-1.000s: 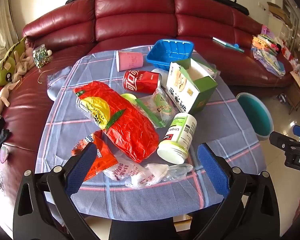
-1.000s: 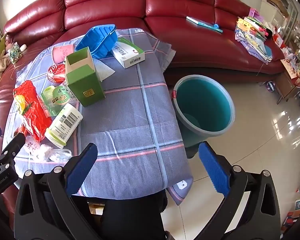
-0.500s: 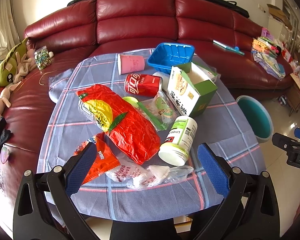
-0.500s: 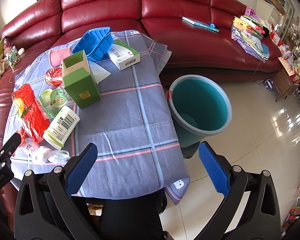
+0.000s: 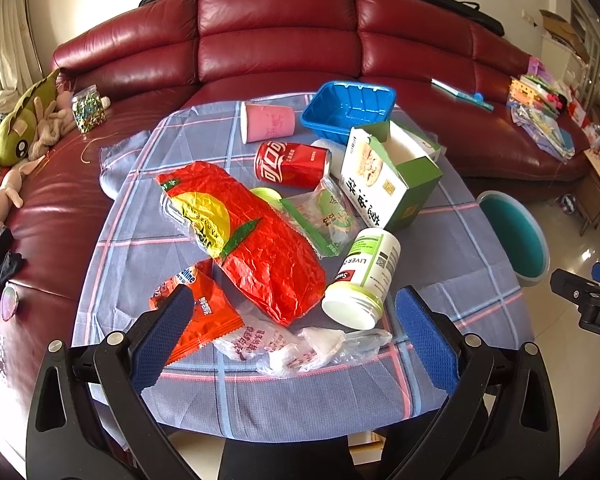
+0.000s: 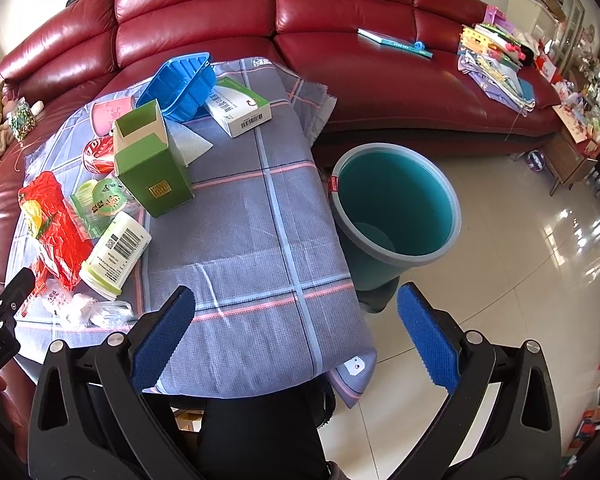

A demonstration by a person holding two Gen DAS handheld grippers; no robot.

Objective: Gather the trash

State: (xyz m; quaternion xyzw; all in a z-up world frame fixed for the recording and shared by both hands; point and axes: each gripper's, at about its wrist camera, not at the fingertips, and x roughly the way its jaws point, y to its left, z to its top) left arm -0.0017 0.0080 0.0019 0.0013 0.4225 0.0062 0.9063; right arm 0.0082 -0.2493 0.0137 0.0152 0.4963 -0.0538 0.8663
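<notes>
Trash lies on a table with a blue checked cloth (image 5: 260, 392): a red crinkled bag (image 5: 260, 236), an orange wrapper (image 5: 204, 316), clear plastic wrap (image 5: 312, 348), a white bottle (image 5: 364, 276), a red soda can (image 5: 292, 164), a green box (image 5: 388, 180), a pink cup (image 5: 268, 122) and a blue tray (image 5: 352, 108). A teal bin (image 6: 396, 212) stands on the floor right of the table. My left gripper (image 5: 292, 336) is open and empty, above the table's near edge over the plastic wrap. My right gripper (image 6: 296, 336) is open and empty, above the table's near right corner.
A red leather sofa (image 5: 276, 44) wraps behind and left of the table, with soft toys (image 5: 24, 128) and a jar (image 5: 86, 108) on it. A white and green carton (image 6: 240, 106) lies by the blue tray. Books and clutter (image 6: 496, 64) sit on the sofa's right end.
Both views have shifted slightly, so the table objects sit a little lower and nearer. Both grippers stay open and empty.
</notes>
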